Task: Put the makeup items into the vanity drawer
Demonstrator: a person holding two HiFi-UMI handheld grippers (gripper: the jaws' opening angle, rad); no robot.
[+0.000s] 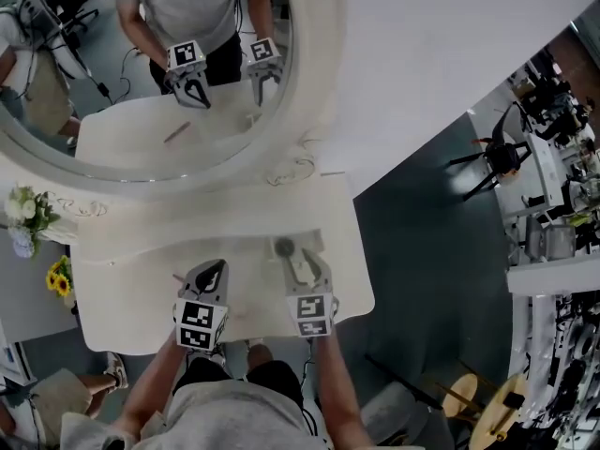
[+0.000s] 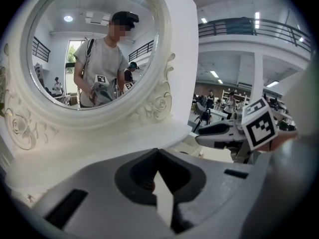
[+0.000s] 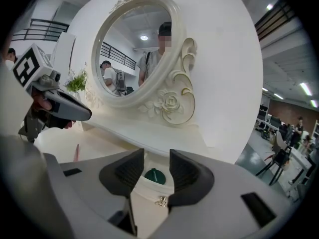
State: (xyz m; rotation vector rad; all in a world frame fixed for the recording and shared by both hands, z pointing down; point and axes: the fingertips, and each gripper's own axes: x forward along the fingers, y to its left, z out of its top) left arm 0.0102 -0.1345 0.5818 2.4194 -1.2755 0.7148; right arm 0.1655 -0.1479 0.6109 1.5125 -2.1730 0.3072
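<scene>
The right gripper (image 3: 156, 158) hangs released — a green case (image 3: 155, 176) lies in the drawer (image 3: 148, 192). The left gripper (image 2: 158, 152) is clenched.

Green round compact (image 3: 155, 176) lies in open drawer (image 3: 144, 191); pink pencil (image 3: 77, 152) — on tabletop (image 3: 50, 146).

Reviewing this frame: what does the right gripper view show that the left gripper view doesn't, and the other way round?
Only the right gripper view: a green round item lying in the open drawer, seen between the right gripper's parted jaws, plus a pink stick on the tabletop. Only the left gripper view: the left gripper's own jaws head-on, together, and the right gripper seen from the side. Both: the oval mirror with the person's reflection.
</scene>
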